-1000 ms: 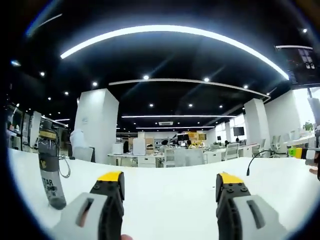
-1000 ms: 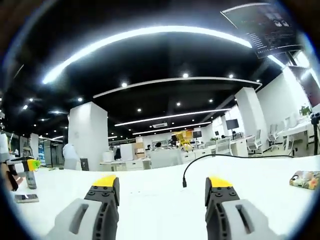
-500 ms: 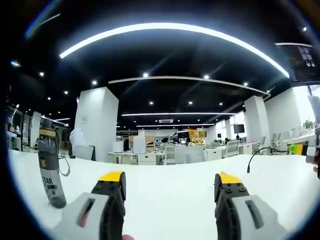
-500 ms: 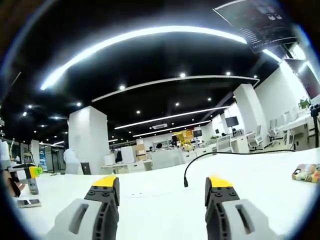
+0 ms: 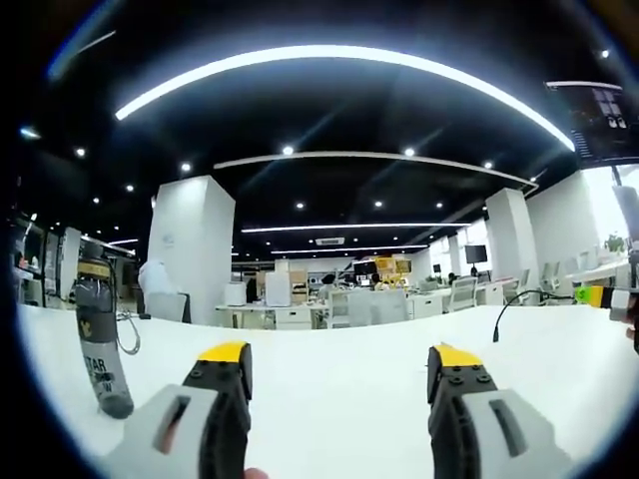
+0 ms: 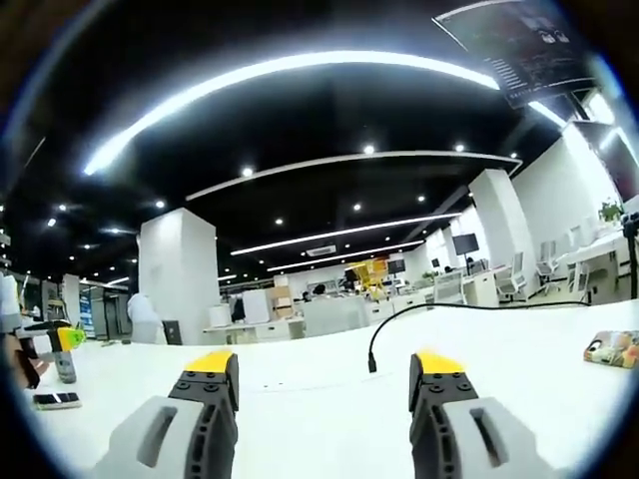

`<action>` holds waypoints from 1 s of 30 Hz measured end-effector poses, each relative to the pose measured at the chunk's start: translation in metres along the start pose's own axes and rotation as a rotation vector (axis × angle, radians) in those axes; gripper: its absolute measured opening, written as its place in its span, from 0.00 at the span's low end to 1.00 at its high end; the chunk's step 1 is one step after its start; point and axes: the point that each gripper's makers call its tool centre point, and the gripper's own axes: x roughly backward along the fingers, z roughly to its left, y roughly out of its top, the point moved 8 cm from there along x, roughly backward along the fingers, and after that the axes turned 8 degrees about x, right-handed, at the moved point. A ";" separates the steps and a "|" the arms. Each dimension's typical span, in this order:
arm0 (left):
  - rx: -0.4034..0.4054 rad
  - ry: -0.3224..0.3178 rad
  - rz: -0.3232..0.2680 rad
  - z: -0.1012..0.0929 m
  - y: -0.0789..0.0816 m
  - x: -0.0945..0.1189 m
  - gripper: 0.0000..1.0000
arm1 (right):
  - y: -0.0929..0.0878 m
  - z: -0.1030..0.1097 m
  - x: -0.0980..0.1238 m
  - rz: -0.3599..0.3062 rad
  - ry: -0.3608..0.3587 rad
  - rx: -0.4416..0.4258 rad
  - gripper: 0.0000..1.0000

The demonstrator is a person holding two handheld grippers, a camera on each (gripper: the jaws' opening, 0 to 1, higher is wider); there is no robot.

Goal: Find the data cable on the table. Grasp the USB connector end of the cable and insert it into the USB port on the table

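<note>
Black data cable (image 6: 371,357): free tip too small to tell the connector type; far run thinning out and lost toward the right side of the right gripper view.
Colourful patterned flat case (image 6: 610,349): cut off at the right side; print too blurred to make out.
Small dark flat slab (image 6: 55,399): too small to tell what kind.
Grey bottle with dark lettering (image 5: 101,344): only "TAR" legible, the rest blurred.
Right gripper (image 5: 599,297): yellow-green tip alone visible in the left gripper view, body cut off.
Left gripper (image 6: 55,337): likewise cut off at the left side, with part of a hand.
</note>
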 end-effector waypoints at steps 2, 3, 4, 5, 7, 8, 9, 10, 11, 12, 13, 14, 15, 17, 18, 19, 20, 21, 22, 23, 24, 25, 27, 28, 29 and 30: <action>0.004 0.001 0.000 0.000 0.000 0.000 0.71 | 0.001 0.000 0.001 -0.003 0.001 -0.004 0.70; 0.004 0.001 0.000 0.000 -0.001 0.000 0.71 | 0.001 0.000 0.001 -0.005 0.001 -0.003 0.70; 0.002 0.001 0.000 0.000 -0.001 0.000 0.71 | 0.002 0.000 0.001 -0.007 0.000 -0.001 0.70; -0.001 0.000 0.001 -0.001 -0.001 0.000 0.71 | 0.002 0.000 0.002 -0.010 0.000 0.000 0.70; -0.002 -0.005 0.003 -0.002 -0.001 0.001 0.71 | 0.003 -0.001 0.002 -0.014 -0.001 -0.003 0.70; -0.002 -0.008 0.003 -0.003 -0.001 0.001 0.71 | 0.003 -0.001 0.002 -0.016 -0.003 -0.005 0.70; -0.003 -0.011 0.001 -0.003 -0.001 0.001 0.71 | 0.003 -0.001 0.002 -0.016 -0.003 -0.007 0.70; -0.006 -0.012 -0.001 -0.004 0.000 0.001 0.71 | 0.003 -0.001 0.002 -0.016 -0.003 -0.008 0.70; -0.010 -0.012 -0.003 -0.004 0.000 0.001 0.71 | 0.003 -0.001 0.002 -0.016 -0.002 -0.008 0.70; -0.013 -0.012 -0.003 -0.004 0.000 0.002 0.71 | 0.002 -0.001 0.002 -0.015 -0.002 -0.009 0.70; -0.013 -0.013 -0.002 -0.004 0.000 0.002 0.71 | 0.002 -0.001 0.002 -0.013 -0.001 -0.008 0.70; -0.010 -0.014 0.000 -0.004 0.000 0.001 0.71 | 0.002 0.000 0.002 -0.013 0.000 -0.007 0.70; -0.008 -0.014 0.001 -0.004 -0.001 0.001 0.71 | 0.002 0.000 0.002 -0.013 0.000 -0.005 0.70; -0.005 -0.013 0.002 -0.003 -0.001 0.001 0.71 | 0.002 0.000 0.002 -0.012 0.000 -0.003 0.70; -0.006 -0.012 0.001 -0.002 -0.001 0.002 0.71 | 0.002 0.000 0.002 -0.011 0.001 -0.003 0.70; -0.006 -0.012 0.000 -0.002 0.000 0.002 0.71 | 0.002 0.001 0.002 -0.011 0.002 -0.006 0.70; -0.006 -0.011 -0.002 -0.002 0.000 0.002 0.71 | 0.002 0.001 0.002 -0.012 0.003 -0.008 0.70; -0.005 -0.011 -0.003 -0.002 0.000 0.002 0.71 | 0.002 0.001 0.002 -0.013 0.004 -0.009 0.70; -0.005 -0.011 -0.005 -0.002 0.001 0.002 0.71 | 0.002 0.001 0.002 -0.013 0.004 -0.008 0.70; -0.005 -0.011 -0.006 -0.002 0.001 0.003 0.71 | 0.002 0.002 0.002 -0.012 0.005 -0.007 0.70; -0.006 -0.010 -0.006 -0.001 0.001 0.003 0.71 | 0.002 0.002 0.002 -0.011 0.007 -0.005 0.70; -0.007 -0.010 -0.005 -0.001 0.001 0.003 0.71 | 0.002 0.002 0.002 -0.011 0.007 -0.005 0.70; -0.011 -0.010 -0.004 -0.002 0.001 0.003 0.71 | 0.002 0.003 0.002 -0.012 0.010 -0.005 0.70; -0.013 -0.010 -0.003 -0.002 0.000 0.002 0.71 | 0.002 0.003 0.002 -0.012 0.010 -0.005 0.70; -0.013 -0.011 -0.002 -0.002 0.000 0.002 0.71 | 0.002 0.003 0.002 -0.012 0.011 -0.005 0.70; -0.011 -0.012 0.000 -0.002 0.000 0.002 0.71 | 0.002 0.003 0.002 -0.012 0.011 -0.005 0.70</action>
